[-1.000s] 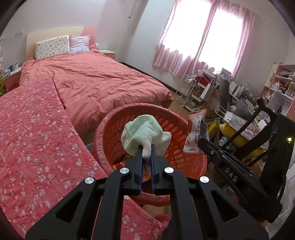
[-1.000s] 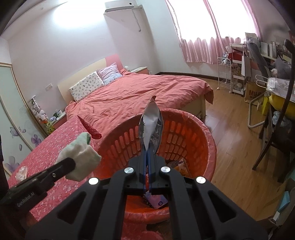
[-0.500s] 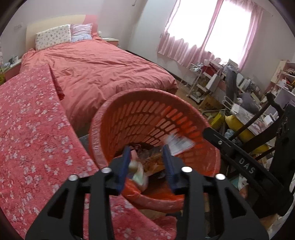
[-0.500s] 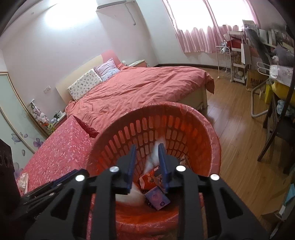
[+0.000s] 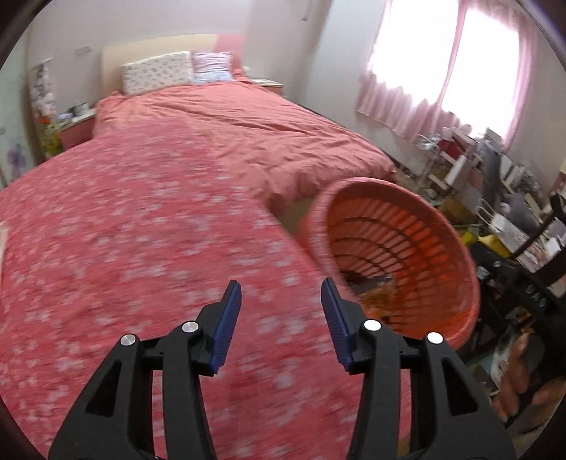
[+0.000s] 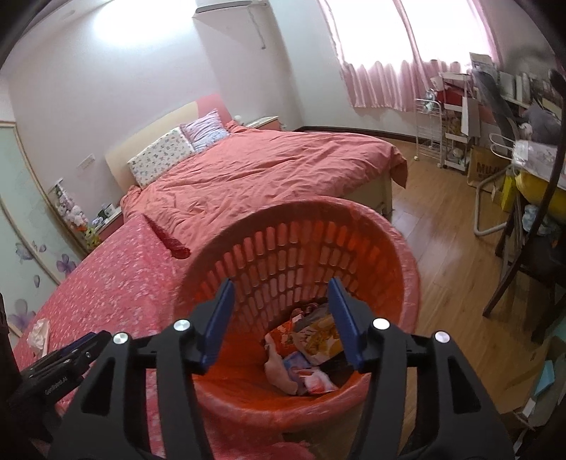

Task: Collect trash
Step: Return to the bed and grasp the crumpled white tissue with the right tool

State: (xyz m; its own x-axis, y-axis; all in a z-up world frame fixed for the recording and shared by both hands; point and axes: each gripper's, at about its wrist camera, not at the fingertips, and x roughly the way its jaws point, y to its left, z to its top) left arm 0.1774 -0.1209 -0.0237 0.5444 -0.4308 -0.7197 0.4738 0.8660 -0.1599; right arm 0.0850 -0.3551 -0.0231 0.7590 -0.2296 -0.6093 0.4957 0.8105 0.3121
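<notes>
This is a bedroom in a lived-in home. A wide bed [image 6: 269,166] under a coral duvet stands against a pale headboard [image 6: 155,136], with two printed pillows [image 6: 166,148] at its head and a low nightstand [image 6: 263,123] beside it. Pink curtains [image 6: 382,81] hang across a bright window, an air conditioner [image 6: 223,3] sits high on the white wall, and the floor [image 6: 449,226] is wood plank. A white wire trolley [image 6: 429,131] and crowded shelves [image 6: 516,88] line the window side. A floral red cover [image 5: 123,230] spreads in the foreground, beside an orange slotted basket [image 6: 300,254] holding wrappers. Soft toys [image 6: 70,210] cluster by the bed's far side.
</notes>
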